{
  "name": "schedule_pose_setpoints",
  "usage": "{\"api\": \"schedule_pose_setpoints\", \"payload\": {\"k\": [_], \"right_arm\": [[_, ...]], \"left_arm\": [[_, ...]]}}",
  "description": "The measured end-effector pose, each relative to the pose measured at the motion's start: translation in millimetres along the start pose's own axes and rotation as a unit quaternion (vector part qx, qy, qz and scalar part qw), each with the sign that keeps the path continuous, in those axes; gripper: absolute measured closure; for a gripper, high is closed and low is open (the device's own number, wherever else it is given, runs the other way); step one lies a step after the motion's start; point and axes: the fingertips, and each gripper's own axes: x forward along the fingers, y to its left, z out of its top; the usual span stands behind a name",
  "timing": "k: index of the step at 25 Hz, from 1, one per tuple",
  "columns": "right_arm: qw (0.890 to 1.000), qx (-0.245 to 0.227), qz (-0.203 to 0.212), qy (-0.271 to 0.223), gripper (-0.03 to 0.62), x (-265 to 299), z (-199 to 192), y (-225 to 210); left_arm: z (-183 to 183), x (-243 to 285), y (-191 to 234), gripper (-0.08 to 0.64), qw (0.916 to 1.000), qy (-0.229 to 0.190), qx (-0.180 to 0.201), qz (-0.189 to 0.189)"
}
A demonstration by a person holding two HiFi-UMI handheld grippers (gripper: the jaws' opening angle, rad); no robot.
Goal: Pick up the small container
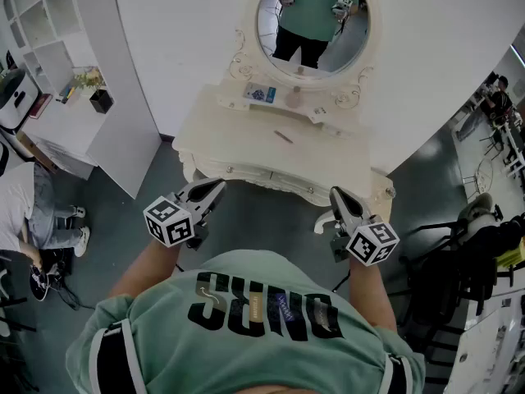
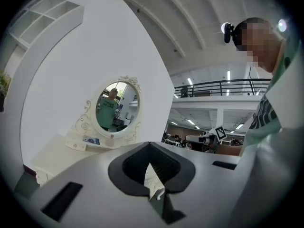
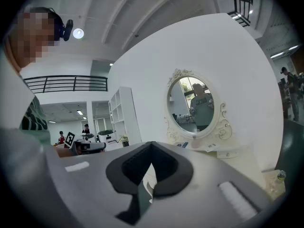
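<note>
Jaws are pressing together on nothing in both the left gripper [image 1: 210,192] and the right gripper [image 1: 340,197], which are hovering just short of the dressing table [image 1: 246,150]. The small container [image 1: 294,99], a pinkish speck too tiny to make out clearly, is sitting on the shelf under the mirror [image 1: 316,23], whose top is being cut off.

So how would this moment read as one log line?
left tongs: shut, empty | right tongs: shut, empty | small container: untouched at back of dressing table | both tongs short of table
</note>
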Motion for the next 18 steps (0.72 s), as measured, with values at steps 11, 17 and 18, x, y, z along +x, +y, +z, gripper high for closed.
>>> {"api": "schedule_pose_setpoints", "payload": {"k": [11, 17, 18], "right_arm": [[1.000, 0.005, 0.010, -0.001, 0.586, -2.8, 4.3, -7.5], [1.000, 0.011, 0.017, -0.007, 0.584, -16.1, 8.7, -19.9], [1.000, 0.010, 0.018, -0.007, 0.584, -19.7, 9.6, -22.7]], "left_arm": [[-0.2, 10.3, -5.9, 0.557, 1.0000, 0.000, 0.004, 0.003], [-1.0, 24.4, -22.4, 0.557, 0.9999, -0.004, 0.010, 0.010], [-1.3, 27.6, -26.8, 0.557, 0.9998, -0.005, 0.012, 0.011]]}}
